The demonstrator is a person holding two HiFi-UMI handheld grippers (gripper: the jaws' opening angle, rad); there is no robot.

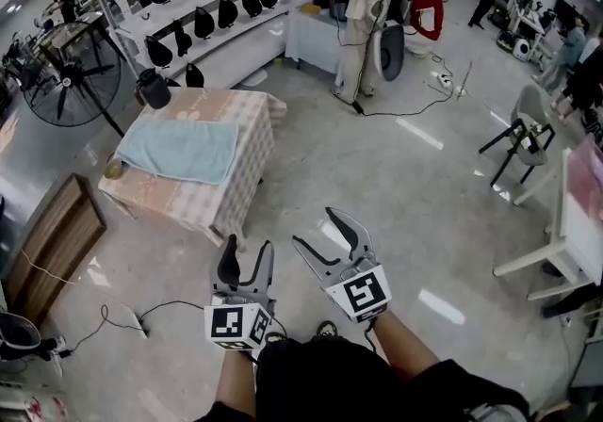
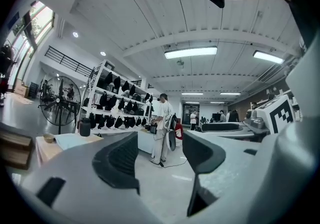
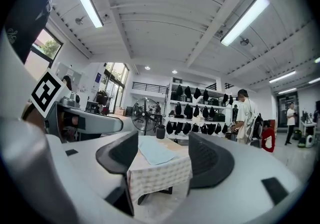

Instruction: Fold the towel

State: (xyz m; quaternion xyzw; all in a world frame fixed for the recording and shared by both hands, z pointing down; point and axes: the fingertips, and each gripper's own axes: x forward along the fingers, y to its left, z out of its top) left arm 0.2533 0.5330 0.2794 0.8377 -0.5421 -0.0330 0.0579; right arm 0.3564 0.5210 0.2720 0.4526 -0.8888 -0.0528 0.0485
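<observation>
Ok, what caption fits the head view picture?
Left hand-held gripper and right hand-held gripper, both open, held short of the table where the light blue towel lies flat.

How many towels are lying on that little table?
1: a light blue rectangular cloth towel, spread flat on the small table covered in beige checked cloth. No other towel shows, though one could be hidden elsewhere.

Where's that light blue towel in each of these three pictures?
Head view: towel upper left, flat on the checked table.
Left gripper view: towel low at the far left.
Right gripper view: towel lower centre.
Shared landmark: big floor fan beside the table.
</observation>
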